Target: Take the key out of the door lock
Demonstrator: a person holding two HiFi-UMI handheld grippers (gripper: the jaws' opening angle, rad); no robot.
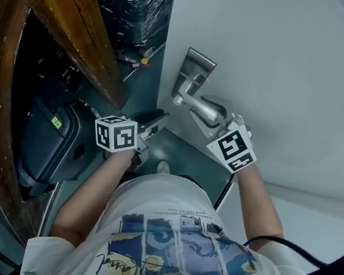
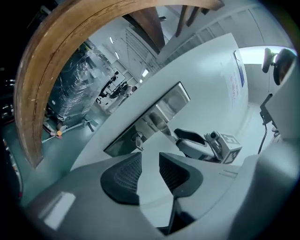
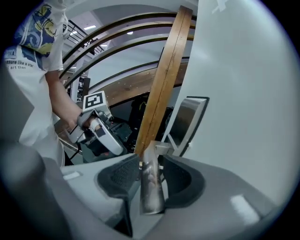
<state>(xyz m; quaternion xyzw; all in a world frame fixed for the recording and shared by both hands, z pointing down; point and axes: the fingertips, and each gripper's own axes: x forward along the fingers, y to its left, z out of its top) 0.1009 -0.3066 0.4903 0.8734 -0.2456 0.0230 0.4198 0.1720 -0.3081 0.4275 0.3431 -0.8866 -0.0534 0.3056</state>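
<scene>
The white door point(image 1: 285, 67) carries a steel lock plate point(image 1: 196, 67) with a lever handle point(image 1: 204, 111). A small key point(image 2: 137, 139) sticks out of the plate below the lever; in the head view it shows as a bright stub point(image 1: 177, 100). My left gripper point(image 2: 150, 161) is open and empty, a short way in front of the key and aimed at it; the head view shows the left gripper point(image 1: 157, 121) left of the lever. My right gripper point(image 3: 151, 164) is open with the lever point(image 3: 151, 187) lying between its jaws; I see no pad pressing on it.
A curved wooden frame point(image 1: 79, 30) stands to the left of the door's edge. Dark equipment point(image 1: 56, 142) sits on the green floor below it, and a plastic-wrapped stack point(image 1: 138, 0) stands further back. A black cable point(image 1: 296, 251) runs by my right arm.
</scene>
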